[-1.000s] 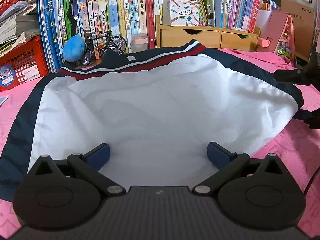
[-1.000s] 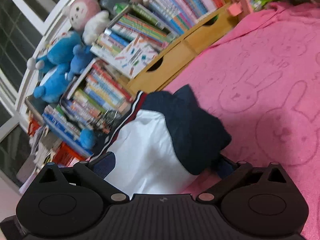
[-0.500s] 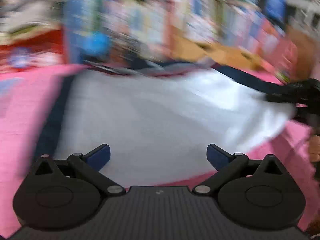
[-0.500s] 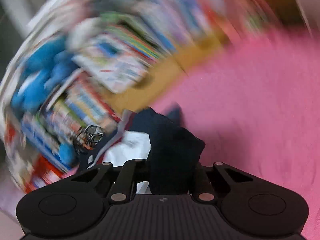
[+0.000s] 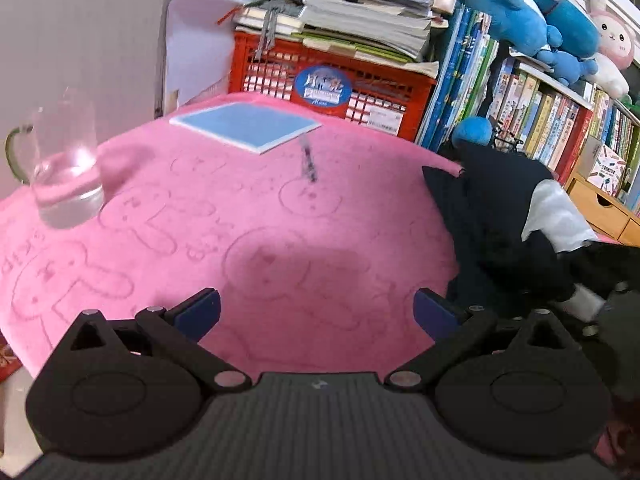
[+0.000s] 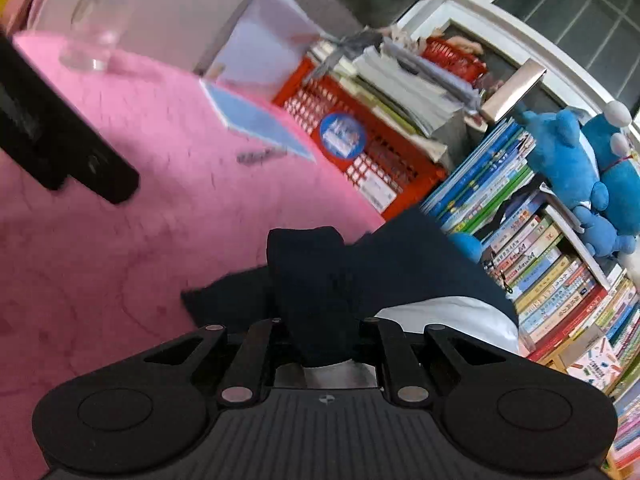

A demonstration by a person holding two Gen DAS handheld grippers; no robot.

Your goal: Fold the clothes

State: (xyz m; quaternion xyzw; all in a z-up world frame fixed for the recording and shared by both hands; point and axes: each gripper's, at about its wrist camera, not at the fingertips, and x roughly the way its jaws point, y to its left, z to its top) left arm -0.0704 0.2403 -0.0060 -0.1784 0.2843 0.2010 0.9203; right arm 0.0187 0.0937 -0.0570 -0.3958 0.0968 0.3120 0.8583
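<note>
Two grippers in view. Left gripper has jaws spread wide, nothing between them, hovering over bare pink blanket with bunny outlines. Right gripper is clamped tight on a bunched navy fold of the garment; the fold sticks up between the jaws and hides the pads. Garment is navy with a white panel, crumpled at the right side of the blanket, close to the bookshelf; in the left wrist view it lies right of the left gripper, partly heaped, white part on its far right. Whether its far edge touches the books, cannot tell. Glass mug stands upright on the blanket at far left, well apart from the garment. Blue notebook lies flat at the far edge of the blanket, pen just beside its near right corner, blurred. Red crate behind the notebook, paper stack on top of it. Books in a row right of the crate, blue plush toys above them, pink plush at far right. Wooden drawers at right edge, behind the garment. In the right wrist view a black bar, part of the left gripper, crosses the left side above the blanket. Right wrist view is tilted and slightly blurred.
</note>
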